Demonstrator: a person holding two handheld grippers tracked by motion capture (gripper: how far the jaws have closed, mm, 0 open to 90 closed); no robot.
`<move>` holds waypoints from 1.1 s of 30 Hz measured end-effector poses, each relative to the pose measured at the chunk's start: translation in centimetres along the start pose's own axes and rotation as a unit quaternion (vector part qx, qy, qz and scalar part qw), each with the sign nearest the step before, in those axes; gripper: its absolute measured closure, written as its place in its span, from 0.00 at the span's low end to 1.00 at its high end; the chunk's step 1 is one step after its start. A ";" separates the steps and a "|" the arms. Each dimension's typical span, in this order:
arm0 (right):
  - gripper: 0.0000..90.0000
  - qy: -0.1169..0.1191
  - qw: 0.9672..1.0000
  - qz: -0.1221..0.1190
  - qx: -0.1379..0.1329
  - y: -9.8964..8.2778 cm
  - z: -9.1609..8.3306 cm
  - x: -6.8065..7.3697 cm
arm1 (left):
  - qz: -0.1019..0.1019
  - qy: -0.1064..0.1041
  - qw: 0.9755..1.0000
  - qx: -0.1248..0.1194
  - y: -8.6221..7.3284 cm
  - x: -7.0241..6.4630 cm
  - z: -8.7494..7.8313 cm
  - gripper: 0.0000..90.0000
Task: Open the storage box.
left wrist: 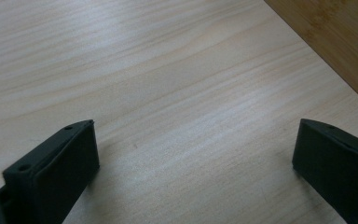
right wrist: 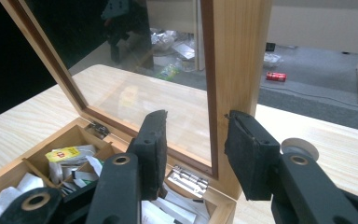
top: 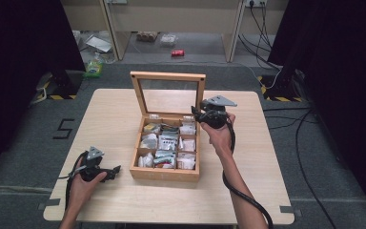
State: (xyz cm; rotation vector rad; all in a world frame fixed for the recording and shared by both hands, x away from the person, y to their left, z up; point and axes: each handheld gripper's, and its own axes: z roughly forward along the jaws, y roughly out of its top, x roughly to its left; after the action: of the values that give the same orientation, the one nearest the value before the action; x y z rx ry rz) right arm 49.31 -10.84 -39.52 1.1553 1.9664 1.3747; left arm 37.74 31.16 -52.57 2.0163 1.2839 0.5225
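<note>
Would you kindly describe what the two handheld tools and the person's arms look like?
Both tools are black. The left tool and right tool each carry a grey three-cornered plate on top. Their flat, blocky fingers have round brass-coloured pivot rings at the linkages, and the left one's fingers show small screw holes. A thick black cable trails from the right tool. Forearms are bare, without sleeves.

Pale matt wood bench (left wrist: 168,93); bamboo-look wooden tea box (top: 164,172), smooth, clear glossy pane in lid (right wrist: 235,70), shiny metal hinge (right wrist: 189,179) between matt black plastic fingers (right wrist: 151,140); paper tea sachets (top: 167,141).
</note>
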 end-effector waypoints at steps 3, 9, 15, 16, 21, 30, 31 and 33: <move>0.64 -0.008 1.000 -0.003 0.006 0.1 0.2 -0.1 | 0.000 0.000 1.000 0.000 0.0 0.0 0.0 0.00; 0.63 -0.021 1.000 -0.006 0.014 0.2 0.8 -0.3 | 0.000 0.000 1.000 0.000 0.0 0.0 0.0 0.00; 0.63 -0.024 1.000 -0.003 0.021 0.0 1.2 -0.4 | 0.000 0.000 1.000 0.000 0.0 0.0 0.0 0.00; 0.63 -0.023 0.999 -0.005 0.021 0.0 1.2 -0.3 | 0.000 0.000 1.000 0.000 0.0 0.0 0.0 0.00; 0.63 -0.020 0.999 -0.004 0.025 -0.3 1.1 -0.2 | 0.000 0.000 1.000 0.000 0.0 0.0 0.0 0.00; 0.61 -0.013 0.999 -0.002 0.042 -1.0 0.5 -0.1 | 0.000 0.000 1.000 0.000 0.0 0.0 0.0 0.00; 0.61 -0.013 0.999 -0.002 0.044 -1.1 0.4 -0.1 | 0.000 0.000 1.000 0.000 0.0 0.0 0.0 0.00; 0.61 -0.011 0.999 -0.001 0.047 -1.2 0.2 0.0 | 0.000 0.001 1.000 0.000 0.0 0.0 0.0 0.00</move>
State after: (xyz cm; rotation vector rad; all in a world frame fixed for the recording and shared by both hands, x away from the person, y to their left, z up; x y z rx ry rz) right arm 49.01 -10.93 -40.69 1.2051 2.0350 1.2753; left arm 37.74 31.15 -52.57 2.0162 1.2844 0.5236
